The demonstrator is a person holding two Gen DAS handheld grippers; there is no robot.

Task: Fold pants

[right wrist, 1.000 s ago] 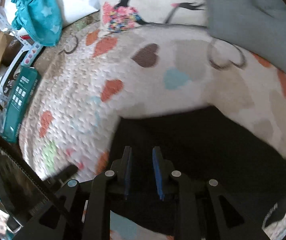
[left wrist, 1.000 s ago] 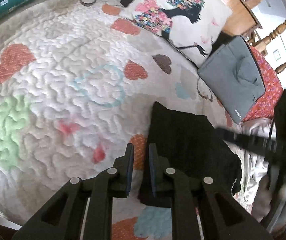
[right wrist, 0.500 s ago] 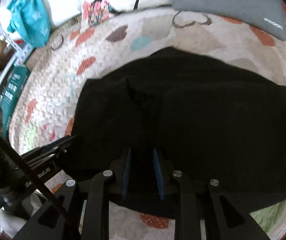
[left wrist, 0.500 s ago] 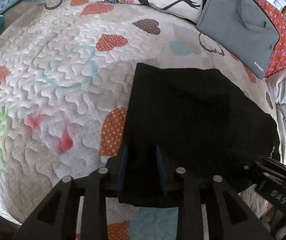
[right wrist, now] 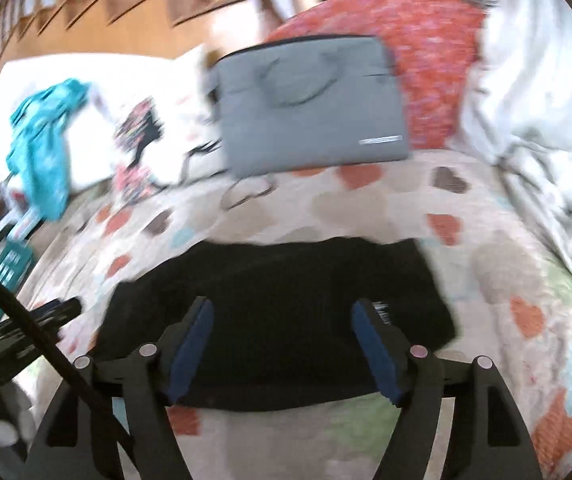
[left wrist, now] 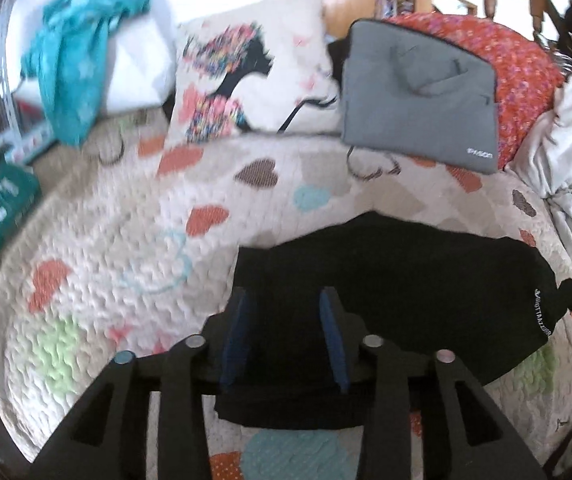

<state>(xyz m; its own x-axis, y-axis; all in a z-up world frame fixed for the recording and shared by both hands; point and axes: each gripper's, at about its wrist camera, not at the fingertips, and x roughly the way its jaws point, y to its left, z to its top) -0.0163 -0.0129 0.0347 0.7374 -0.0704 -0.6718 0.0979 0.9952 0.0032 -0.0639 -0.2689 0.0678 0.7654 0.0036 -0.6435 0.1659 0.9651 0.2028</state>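
**On the heart quilt: folded black pants, both claws spread**

On the heart-patterned quilt lie folded black pants. Left gripper and right gripper hover above them, fingers spread, gripping nothing. A grey bag sits behind.

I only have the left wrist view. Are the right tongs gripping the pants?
Observer: No. The right tongs are wide open over the black pants, gripping nothing.
Operator: Which part of the pants are they over?
Observer: The near edge; the white print sits beside their right fingertip.
Operator: Anything trailing near them?
Observer: A black cable crosses the lower left of that view, left of the pants.
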